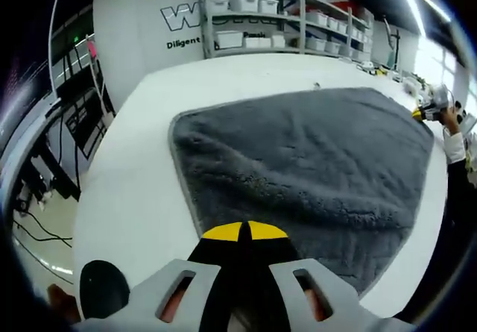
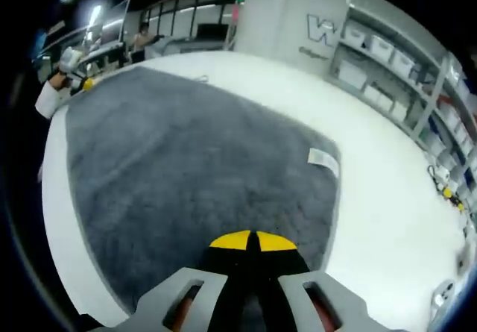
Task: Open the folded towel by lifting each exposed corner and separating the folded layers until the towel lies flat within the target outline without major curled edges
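Mostly flat grey towel [image 1: 298,160] on white table [image 1: 127,198]; both grippers' yellow-tipped fingers pressed together on towel edges, pinch unclear.

Towel [image 1: 313,160]: one, grey, spread on surface [image 1: 141,175]. Surface: one, white. Label tag [image 2: 323,160] on towel: one, white, near one edge in right gripper view. Gripper: two counted; left gripper [image 1: 244,231] one, right gripper [image 2: 252,241] one, each with two yellow-tipped jaws pressed together over towel edge. Shelving unit [image 1: 283,15] behind surface: one, several tiers, white bins on it, exact bin count cannot tell. Black round mark [image 1: 103,287] on surface in left gripper view: one.
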Demonstrator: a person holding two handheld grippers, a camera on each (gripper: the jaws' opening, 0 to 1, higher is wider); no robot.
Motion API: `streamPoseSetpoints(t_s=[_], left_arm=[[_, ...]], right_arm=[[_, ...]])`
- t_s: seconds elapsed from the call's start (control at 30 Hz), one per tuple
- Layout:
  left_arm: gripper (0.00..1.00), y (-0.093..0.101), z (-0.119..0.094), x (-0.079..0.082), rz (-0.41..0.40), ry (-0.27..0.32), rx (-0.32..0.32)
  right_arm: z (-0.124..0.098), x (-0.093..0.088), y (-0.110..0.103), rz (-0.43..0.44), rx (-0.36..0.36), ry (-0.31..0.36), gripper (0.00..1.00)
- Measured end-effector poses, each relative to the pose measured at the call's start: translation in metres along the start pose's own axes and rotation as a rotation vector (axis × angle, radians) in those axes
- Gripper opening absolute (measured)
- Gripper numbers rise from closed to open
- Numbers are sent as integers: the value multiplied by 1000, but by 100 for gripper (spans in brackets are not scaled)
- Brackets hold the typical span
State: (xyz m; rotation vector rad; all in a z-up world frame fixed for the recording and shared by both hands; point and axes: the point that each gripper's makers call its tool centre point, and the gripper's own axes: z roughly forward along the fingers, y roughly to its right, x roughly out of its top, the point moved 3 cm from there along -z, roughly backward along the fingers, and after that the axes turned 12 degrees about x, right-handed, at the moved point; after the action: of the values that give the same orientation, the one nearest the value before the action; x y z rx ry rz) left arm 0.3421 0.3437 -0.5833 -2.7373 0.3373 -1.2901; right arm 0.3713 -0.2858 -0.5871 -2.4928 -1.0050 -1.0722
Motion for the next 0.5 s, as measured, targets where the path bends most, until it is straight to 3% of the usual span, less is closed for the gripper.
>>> streamPoseSetpoints(t_s=[0.5], left_arm=[[0,-2,-8,-7,8,-27,41]], right_arm=[[-3,-4,2,16,-4,-6,0]])
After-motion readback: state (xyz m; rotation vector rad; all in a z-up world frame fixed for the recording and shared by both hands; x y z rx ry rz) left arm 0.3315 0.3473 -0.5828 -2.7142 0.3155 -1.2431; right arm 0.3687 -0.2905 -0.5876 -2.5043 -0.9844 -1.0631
